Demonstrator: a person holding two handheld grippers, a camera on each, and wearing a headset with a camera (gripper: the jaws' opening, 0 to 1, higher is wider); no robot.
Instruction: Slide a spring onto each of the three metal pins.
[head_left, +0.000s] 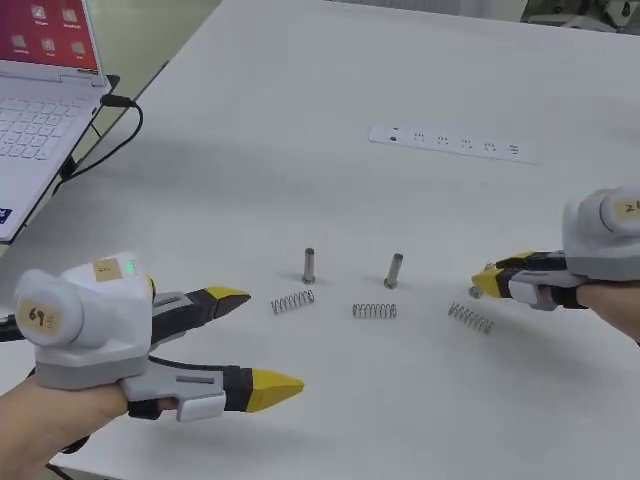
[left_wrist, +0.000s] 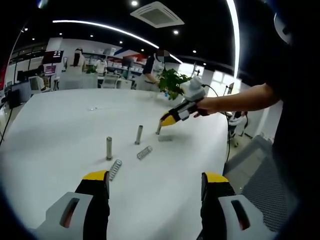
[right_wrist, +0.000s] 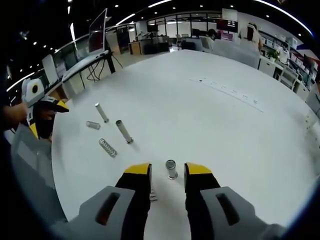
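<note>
Three short metal pins stand in a row on the white table (head_left: 300, 180): the left pin (head_left: 309, 265), the middle pin (head_left: 394, 270) and the right pin (head_left: 475, 291). A spring lies in front of each: left spring (head_left: 292, 301), middle spring (head_left: 374, 311), right spring (head_left: 470, 318). My right gripper (head_left: 482, 283) is at the right pin; in its own view the right gripper (right_wrist: 168, 170) is open a little, with that pin (right_wrist: 171, 169) standing between the yellow tips, untouched. My left gripper (head_left: 252, 342) hovers wide open and holds nothing, near the table's front left, short of the left spring (left_wrist: 115, 169).
An open laptop (head_left: 40, 90) with a black cable (head_left: 110, 140) sits at the far left. A white power strip (head_left: 455, 143) lies at the back of the table. People stand in the room beyond the table.
</note>
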